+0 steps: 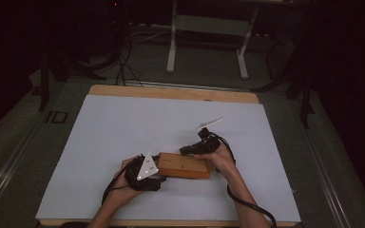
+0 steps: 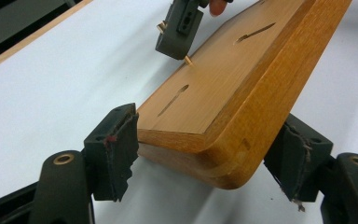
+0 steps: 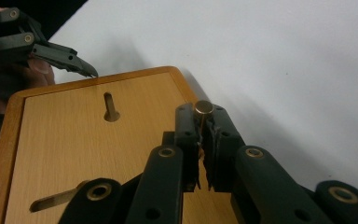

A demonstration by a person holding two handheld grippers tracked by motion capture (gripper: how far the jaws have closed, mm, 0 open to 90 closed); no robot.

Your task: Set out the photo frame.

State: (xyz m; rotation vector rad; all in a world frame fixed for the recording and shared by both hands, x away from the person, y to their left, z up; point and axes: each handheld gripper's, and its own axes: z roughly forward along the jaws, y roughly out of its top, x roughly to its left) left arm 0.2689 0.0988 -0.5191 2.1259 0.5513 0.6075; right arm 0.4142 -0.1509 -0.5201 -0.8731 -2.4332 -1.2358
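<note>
A flat wooden board (image 1: 183, 166) with keyhole slots (image 2: 173, 99) lies on the white sheet near the table's front. My left gripper (image 1: 158, 172) reaches it from the left. Its two pads (image 2: 121, 144) sit against opposite sides of the board's near end (image 2: 214, 154), gripping it. My right gripper (image 1: 190, 149) hovers over the board's far right part, shut on a small brass pin (image 3: 204, 108) that sticks out between its fingertips. That right gripper (image 2: 179, 44) hangs just above the board, the pin's tip (image 2: 188, 59) pointing at the wood.
A white sheet (image 1: 123, 137) covers most of the wooden table (image 1: 171, 92). Beyond the far edge are a pale table frame (image 1: 206, 28) and cables on the dark floor (image 1: 123, 71). A person's forearms enter from the bottom edge.
</note>
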